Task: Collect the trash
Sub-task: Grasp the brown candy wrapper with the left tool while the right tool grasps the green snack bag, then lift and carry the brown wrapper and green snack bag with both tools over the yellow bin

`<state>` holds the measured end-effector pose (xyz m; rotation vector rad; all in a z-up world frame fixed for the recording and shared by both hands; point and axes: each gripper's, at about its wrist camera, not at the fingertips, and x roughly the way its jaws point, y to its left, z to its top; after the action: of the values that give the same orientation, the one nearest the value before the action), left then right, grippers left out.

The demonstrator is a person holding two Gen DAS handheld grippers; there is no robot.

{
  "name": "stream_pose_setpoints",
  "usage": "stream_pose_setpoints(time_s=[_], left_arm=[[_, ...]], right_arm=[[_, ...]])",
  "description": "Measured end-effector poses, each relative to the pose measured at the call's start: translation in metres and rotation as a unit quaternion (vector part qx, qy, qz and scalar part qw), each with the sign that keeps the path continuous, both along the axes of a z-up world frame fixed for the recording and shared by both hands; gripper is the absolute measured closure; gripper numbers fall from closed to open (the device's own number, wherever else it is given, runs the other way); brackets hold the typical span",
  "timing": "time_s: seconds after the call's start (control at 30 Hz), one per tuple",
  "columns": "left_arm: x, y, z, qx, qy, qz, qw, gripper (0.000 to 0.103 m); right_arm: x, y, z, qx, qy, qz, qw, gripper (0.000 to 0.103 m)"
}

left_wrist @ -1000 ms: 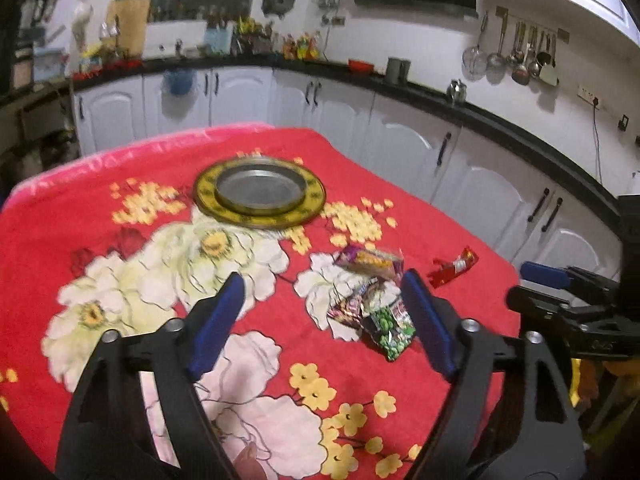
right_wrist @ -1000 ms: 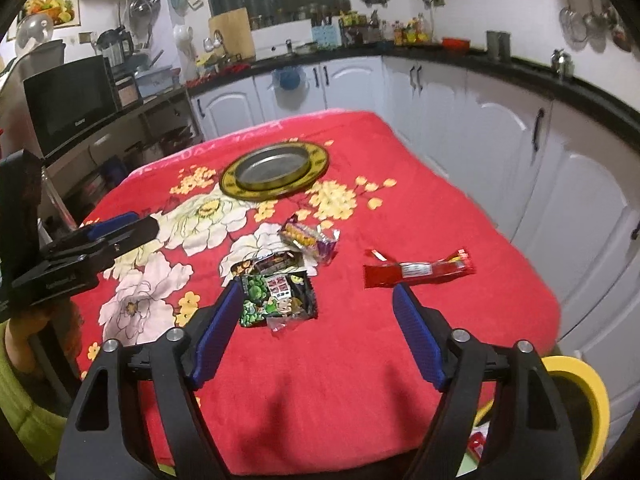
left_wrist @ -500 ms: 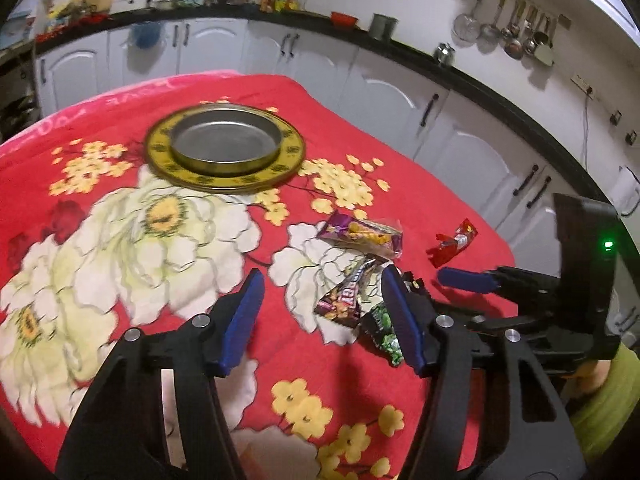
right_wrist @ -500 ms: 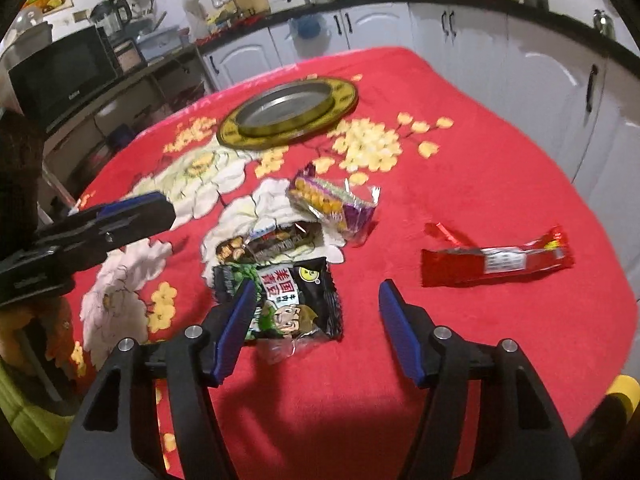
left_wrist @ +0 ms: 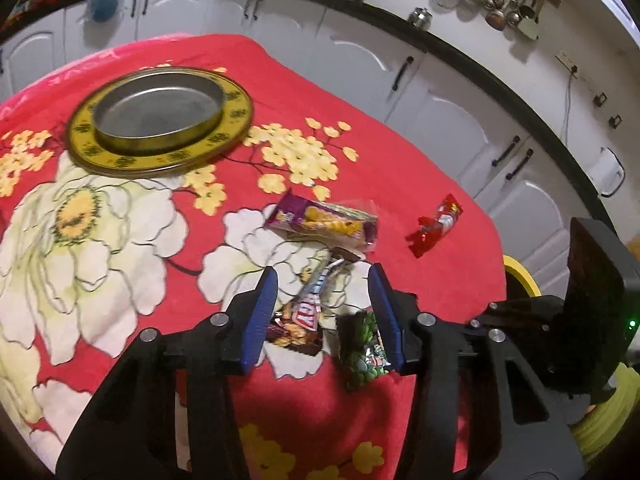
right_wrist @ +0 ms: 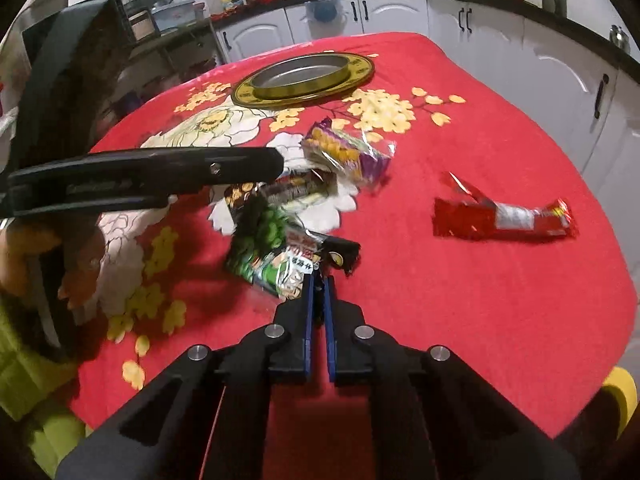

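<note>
A desk (left_wrist: 400,168) is wearing a red cloth with big white and small yellow flowers. A round yellow-rimmed metal tray (left_wrist: 160,120) is sitting toward its far side. Nearer, a purple biscuit wrapper (left_wrist: 324,226) and a brown snack wrapper (left_wrist: 304,316) are lying close together, a green packet (right_wrist: 276,260) just beside them. A red wrapper (right_wrist: 504,220) is lying apart, toward the right edge.

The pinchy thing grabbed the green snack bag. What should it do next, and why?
Probably lift it a little, straight up. The right gripper is shut on the near edge of the green snack bag, which still looks to be lying on the red cloth partly over the brown wrapper. The left gripper is open around that wrapper, so lifting clears its way.
</note>
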<state>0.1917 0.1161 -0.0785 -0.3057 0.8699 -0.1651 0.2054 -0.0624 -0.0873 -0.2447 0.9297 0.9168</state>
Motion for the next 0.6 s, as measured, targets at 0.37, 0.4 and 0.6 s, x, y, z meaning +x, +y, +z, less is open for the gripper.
stream_pose_setpoints(time_s=[0.37,0.4,0.6], left_arm=[[0.008,-0.006,-0.017,0.015,0.037,-0.004,0.9992,0.078],[0.007,-0.006,-0.018,0.015,0.037,-0.004,0.9992,0.078],[-0.001,-0.015,-0.018,0.045,0.036,-0.01,0.9983,0.087]], right_arm=[[-0.015,-0.056,0.014,0.011,-0.012,-0.062,0.998,0.098],[-0.015,-0.062,0.018,0.016,-0.014,-0.069,0.997,0.098],[-0.02,-0.073,0.035,0.036,-0.032,-0.081,0.996,0.098]])
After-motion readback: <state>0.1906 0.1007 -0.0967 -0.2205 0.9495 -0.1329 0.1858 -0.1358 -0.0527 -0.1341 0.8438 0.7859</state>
